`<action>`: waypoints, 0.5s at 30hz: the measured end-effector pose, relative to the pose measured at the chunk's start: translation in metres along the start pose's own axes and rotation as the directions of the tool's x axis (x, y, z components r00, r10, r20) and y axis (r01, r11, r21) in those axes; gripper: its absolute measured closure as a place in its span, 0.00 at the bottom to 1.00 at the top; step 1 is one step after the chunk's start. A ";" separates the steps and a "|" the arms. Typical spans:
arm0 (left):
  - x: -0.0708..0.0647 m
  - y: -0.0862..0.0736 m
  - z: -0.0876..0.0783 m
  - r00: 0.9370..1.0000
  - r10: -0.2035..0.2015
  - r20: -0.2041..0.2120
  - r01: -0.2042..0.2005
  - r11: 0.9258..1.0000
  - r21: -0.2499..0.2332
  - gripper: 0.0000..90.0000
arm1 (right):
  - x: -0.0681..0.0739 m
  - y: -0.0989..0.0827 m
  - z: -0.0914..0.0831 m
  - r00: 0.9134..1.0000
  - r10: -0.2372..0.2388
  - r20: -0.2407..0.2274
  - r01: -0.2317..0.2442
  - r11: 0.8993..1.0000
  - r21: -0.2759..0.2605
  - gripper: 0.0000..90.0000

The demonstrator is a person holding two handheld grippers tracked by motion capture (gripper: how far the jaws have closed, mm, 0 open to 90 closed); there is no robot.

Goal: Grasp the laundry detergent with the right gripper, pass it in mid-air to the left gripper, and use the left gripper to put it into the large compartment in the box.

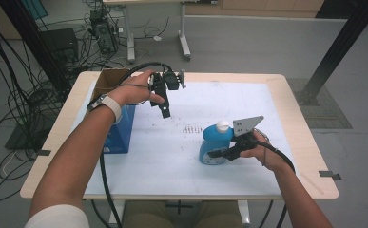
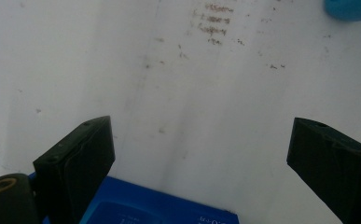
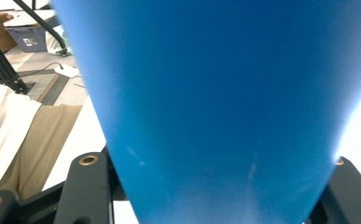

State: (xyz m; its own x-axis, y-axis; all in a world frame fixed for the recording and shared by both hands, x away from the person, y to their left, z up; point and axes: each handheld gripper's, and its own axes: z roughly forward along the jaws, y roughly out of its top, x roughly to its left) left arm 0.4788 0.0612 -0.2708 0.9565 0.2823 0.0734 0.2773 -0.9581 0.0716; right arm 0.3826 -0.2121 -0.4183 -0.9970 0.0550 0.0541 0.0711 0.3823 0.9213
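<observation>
High view: a blue box (image 1: 120, 130) stands at centre left of the white table (image 1: 172, 161), with dark specks (image 1: 188, 129) mid-frame. The right gripper (image 1: 219, 154) clamps the blue bottle (image 1: 212, 142) at lower centre; the left gripper (image 1: 165, 111), jaws spread and empty, hangs well apart at upper centre.

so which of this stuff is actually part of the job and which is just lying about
In use:
- blue bottle, standing on the table, clamped in the right tool
- left tool, open, above the blue box

Lying about:
- desk legs on the floor beyond the table
- floor cables
</observation>
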 end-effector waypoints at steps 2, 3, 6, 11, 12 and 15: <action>0.000 0.000 0.000 1.000 0.001 0.001 -0.001 1.000 0.004 0.09 | 0.000 0.000 0.000 1.000 0.000 0.000 0.000 1.000 0.000 0.46; 0.000 0.000 0.000 1.000 0.001 0.000 -0.001 1.000 0.004 0.09 | 0.000 0.000 0.000 1.000 0.001 0.000 -0.001 1.000 0.000 0.46; 0.000 0.000 0.000 1.000 -0.001 0.000 0.001 1.000 0.000 0.09 | 0.000 0.000 0.000 1.000 0.000 0.001 0.000 1.000 0.001 0.46; 0.000 0.000 0.000 1.000 0.000 0.000 0.000 1.000 0.004 0.09 | 0.000 0.000 0.000 1.000 0.001 0.002 -0.001 1.000 0.001 0.46; 0.000 0.000 0.000 1.000 -0.001 0.001 0.001 1.000 0.003 0.09 | 0.000 0.000 0.000 1.000 0.000 0.001 0.000 1.000 0.001 0.46; 0.000 0.000 -0.001 1.000 0.001 -0.001 -0.001 1.000 0.000 0.09 | 0.000 0.000 0.000 1.000 0.001 0.001 -0.001 1.000 0.001 0.46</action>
State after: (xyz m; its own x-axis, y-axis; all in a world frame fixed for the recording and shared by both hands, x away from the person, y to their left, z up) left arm 0.4785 0.0615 -0.2703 0.9566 0.2818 0.0741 0.2768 -0.9583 0.0711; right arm 0.3824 -0.2120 -0.4183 -0.9969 0.0564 0.0546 0.0721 0.3836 0.9207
